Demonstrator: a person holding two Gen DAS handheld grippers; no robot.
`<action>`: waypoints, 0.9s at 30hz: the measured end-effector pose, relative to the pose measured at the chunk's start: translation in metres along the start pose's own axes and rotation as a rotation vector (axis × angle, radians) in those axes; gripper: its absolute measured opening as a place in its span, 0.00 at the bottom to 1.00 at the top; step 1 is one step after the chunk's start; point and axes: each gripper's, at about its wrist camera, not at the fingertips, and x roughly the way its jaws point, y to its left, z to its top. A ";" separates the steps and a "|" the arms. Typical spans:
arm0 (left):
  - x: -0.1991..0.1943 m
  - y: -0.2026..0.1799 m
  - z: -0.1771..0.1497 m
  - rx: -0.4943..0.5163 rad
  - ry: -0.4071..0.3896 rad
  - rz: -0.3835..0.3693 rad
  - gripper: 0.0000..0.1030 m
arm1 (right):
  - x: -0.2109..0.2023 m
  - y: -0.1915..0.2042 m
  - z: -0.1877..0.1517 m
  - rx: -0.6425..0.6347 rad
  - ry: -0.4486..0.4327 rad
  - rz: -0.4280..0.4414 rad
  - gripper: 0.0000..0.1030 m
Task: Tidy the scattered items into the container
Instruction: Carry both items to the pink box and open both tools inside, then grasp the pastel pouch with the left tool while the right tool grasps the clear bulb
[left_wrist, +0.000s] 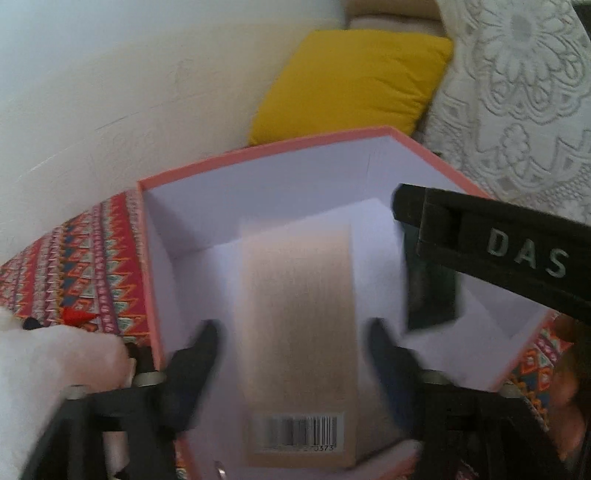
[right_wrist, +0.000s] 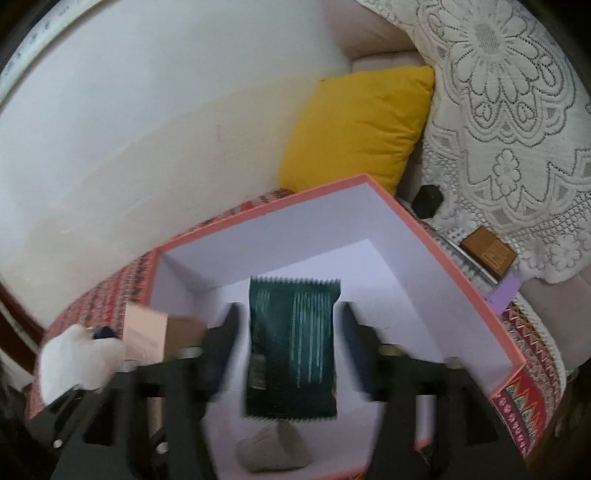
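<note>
A pink open box (left_wrist: 258, 151) with a white inside stands on a patterned cloth. My left gripper (left_wrist: 291, 339) is over it, open. A beige carton with a barcode (left_wrist: 295, 314) is blurred between its fingers, with a small gap on each side. My right gripper (right_wrist: 290, 321) is open over the same pink box (right_wrist: 266, 210). A dark green packet (right_wrist: 293, 343) sits between its fingers without the pads pressing on it. That packet (left_wrist: 430, 295) also shows in the left wrist view, below the right gripper's black finger (left_wrist: 498, 243). A grey rounded item (right_wrist: 273, 448) lies in the box.
A yellow cushion (right_wrist: 362, 125) and a white lace cover (right_wrist: 509, 110) lie behind the box on a sofa. A small brown box (right_wrist: 487, 254), a black object (right_wrist: 426, 201) and a purple strip (right_wrist: 504, 291) lie to its right. A white-gloved hand (right_wrist: 74, 362) is at the left.
</note>
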 end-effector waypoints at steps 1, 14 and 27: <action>-0.003 0.002 0.000 -0.004 -0.015 0.018 0.86 | 0.001 -0.001 0.001 0.005 -0.006 -0.009 0.83; -0.088 0.058 -0.022 -0.061 -0.075 0.097 0.86 | -0.035 0.030 -0.004 -0.074 -0.067 -0.009 0.86; -0.192 0.194 -0.170 -0.191 0.003 0.274 0.89 | -0.119 0.142 -0.114 -0.241 -0.078 0.153 0.97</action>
